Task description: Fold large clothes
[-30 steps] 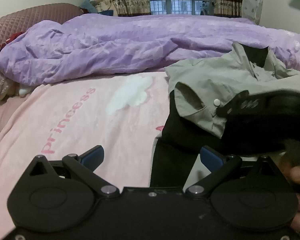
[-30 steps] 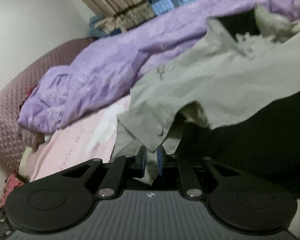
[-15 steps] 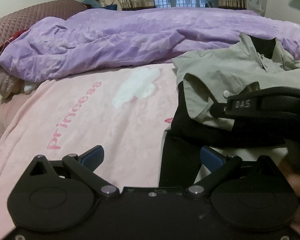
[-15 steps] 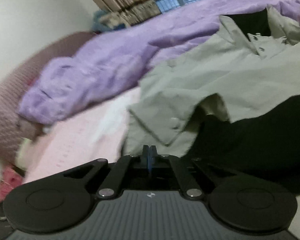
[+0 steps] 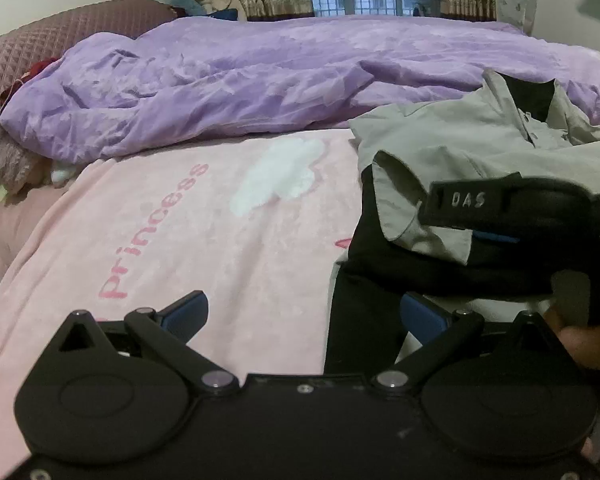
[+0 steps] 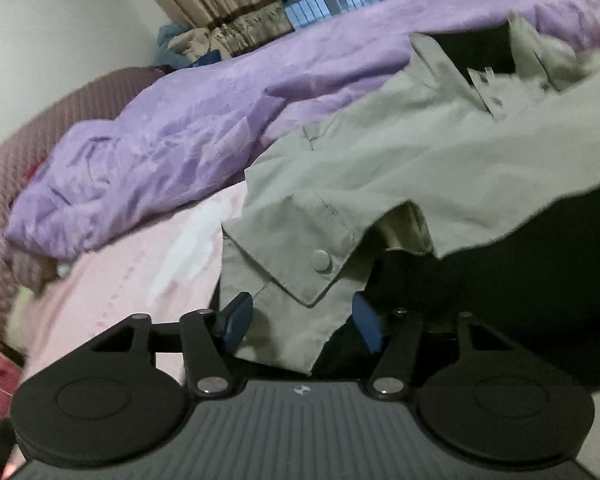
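Opening over the grey jacket (image 6: 400, 168) cuff, right tongs (image 6: 302, 318) gripped nothing; left tongs (image 5: 304, 312) stood released above the pink blanket (image 5: 188, 232).

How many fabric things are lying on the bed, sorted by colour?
Grey-green: 1, jacket
Black: 1, garment under the jacket
Purple: 1, quilt
Pink: 1, "Princess" blanket
Total: 4

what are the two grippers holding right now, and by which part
Nothing. The left gripper is open over the pink blanket. The right gripper's jaws are opening around the grey jacket's cuff, pads off it.
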`<state>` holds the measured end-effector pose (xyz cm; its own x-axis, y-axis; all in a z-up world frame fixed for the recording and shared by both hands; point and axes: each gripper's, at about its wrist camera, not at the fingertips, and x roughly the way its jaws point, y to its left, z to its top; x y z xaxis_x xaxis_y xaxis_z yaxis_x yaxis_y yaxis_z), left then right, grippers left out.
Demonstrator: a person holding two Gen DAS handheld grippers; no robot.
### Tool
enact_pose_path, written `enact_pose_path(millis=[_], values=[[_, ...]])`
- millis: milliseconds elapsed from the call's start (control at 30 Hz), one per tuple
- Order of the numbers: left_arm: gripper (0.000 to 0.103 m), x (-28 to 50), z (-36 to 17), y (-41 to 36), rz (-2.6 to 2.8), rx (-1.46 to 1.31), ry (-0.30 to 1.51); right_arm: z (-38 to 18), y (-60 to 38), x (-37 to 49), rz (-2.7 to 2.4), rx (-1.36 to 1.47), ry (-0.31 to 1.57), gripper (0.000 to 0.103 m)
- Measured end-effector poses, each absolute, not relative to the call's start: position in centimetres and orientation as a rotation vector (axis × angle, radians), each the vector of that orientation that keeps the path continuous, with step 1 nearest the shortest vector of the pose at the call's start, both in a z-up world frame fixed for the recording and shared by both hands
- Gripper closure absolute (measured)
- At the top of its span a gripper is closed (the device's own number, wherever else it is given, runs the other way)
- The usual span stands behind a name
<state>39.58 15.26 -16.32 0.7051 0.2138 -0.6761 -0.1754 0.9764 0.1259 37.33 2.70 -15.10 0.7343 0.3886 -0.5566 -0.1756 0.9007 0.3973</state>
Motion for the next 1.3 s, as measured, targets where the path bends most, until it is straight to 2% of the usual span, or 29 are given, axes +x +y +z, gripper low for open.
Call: enact_pose_path(millis=[33,67,267,300,333,367,433,533,600,633,867,1033,1200,1267,1300], values=[[0.0,39.6,-16.3,15.3,0.217,0.053,0.76,-15.1,3.1,37.3,0.308,0.284,0.679,0.099],[0.0,39.7,-16.4,15.3,0.218,0.053,0.762,-15.3,3.3,37.2,0.334,0.289,0.698,0.103],[0.0,39.6,-16.4,15.0,0.211,0.067,0.765,-14.4,3.3,35.8,0.429,0.398,0.683,0.101],[0.0,39.6,-16.4,15.0,0.212,0.069,0.765,-14.2,3.4,35.6,0.418,0.392,0.673,0.096],[0.0,39.6,-16.4,15.0,0.212,0.07,0.765,-14.1,3.6,35.5,0.404,0.384,0.664,0.079],[0.0,39.6,-16.4,15.1,0.213,0.07,0.764,-14.0,3.8,35.9,0.381,0.374,0.667,0.055],[0.0,39.6,-16.4,15.2,0.218,0.067,0.765,-14.1,3.8,36.6,0.357,0.369,0.689,0.035],[0.0,39.7,-16.4,15.4,0.225,0.062,0.769,-14.5,4.1,37.4,0.351,0.359,0.715,0.035],[0.0,39.7,-16.5,15.5,0.226,0.062,0.773,-14.8,4.6,37.3,0.329,0.317,0.7,0.056],[0.0,39.7,-16.5,15.5,0.226,0.063,0.775,-14.9,4.9,37.2,0.327,0.295,0.698,0.098],[0.0,39.6,-16.5,15.8,0.227,0.069,0.779,-14.3,3.6,35.6,0.4,0.432,0.697,0.101],[0.0,39.7,-16.7,16.1,0.248,0.072,0.794,-13.8,4.5,34.2,0.452,0.4,0.672,0.1],[0.0,39.7,-16.9,16.3,0.256,0.072,0.811,-16.9,3.3,36.7,0.514,0.536,0.766,0.083],[0.0,39.8,-16.8,16.3,0.252,0.066,0.808,-16.2,2.4,36.8,0.568,0.591,0.787,0.055],[0.0,39.9,-16.6,16.2,0.251,0.055,0.808,-15.4,1.9,36.4,0.578,0.586,0.773,0.052]])
